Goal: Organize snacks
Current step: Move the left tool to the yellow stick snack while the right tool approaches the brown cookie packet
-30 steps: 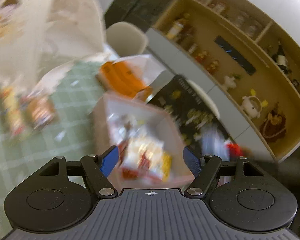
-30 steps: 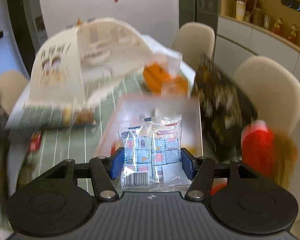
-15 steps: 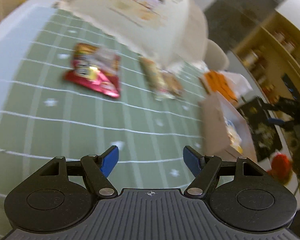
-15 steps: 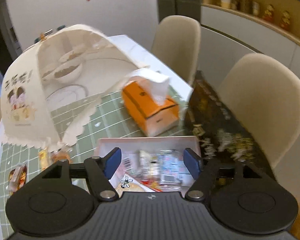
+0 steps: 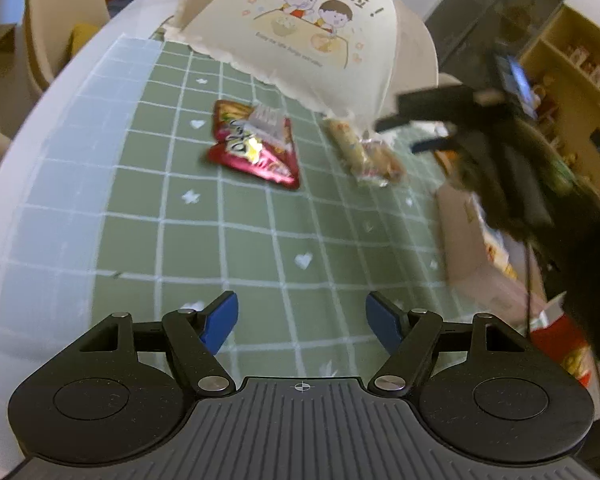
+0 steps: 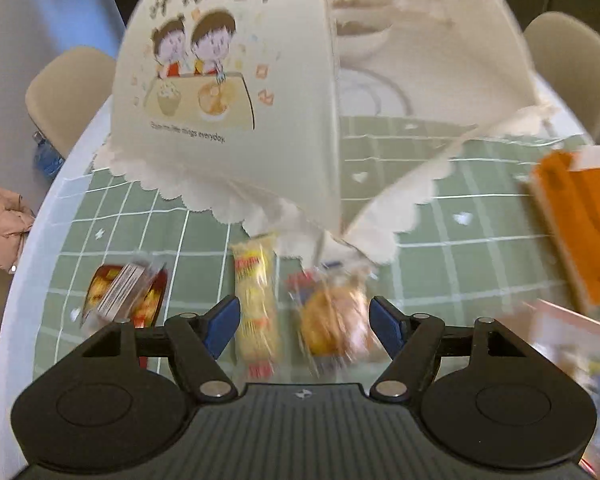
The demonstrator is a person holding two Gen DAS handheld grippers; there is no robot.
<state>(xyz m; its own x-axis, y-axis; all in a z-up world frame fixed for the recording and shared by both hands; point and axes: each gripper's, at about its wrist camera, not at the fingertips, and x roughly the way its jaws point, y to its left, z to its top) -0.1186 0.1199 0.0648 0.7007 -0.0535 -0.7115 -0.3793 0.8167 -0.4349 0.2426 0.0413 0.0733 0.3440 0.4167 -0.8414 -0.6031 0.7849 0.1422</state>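
My left gripper point(image 5: 302, 316) is open and empty over the green checked tablecloth point(image 5: 220, 240). Ahead of it lie a red snack packet point(image 5: 256, 148) and two pale packets point(image 5: 364, 154) at the rim of the food cover point(image 5: 320, 28). My right gripper point(image 6: 304, 320) hangs over a yellow packet point(image 6: 256, 304) and a clear bun bag point(image 6: 336, 316). Its jaws are opening and press on nothing. The red packet point(image 6: 124, 296) lies left of it. In the left wrist view, the right gripper point(image 5: 400, 132) shows blurred above the pale packets.
A pink box point(image 5: 472, 248) with snacks in it stands at the table's right; its corner point(image 6: 572, 344) shows in the right wrist view. An orange tissue box point(image 6: 580, 224) sits behind it. Chairs point(image 6: 68, 92) ring the table, and shelves line the far wall.
My right gripper let go of a clear sweets packet over the pink box and swung left to the packets by the food cover. My left gripper swung from the box to the open tablecloth.
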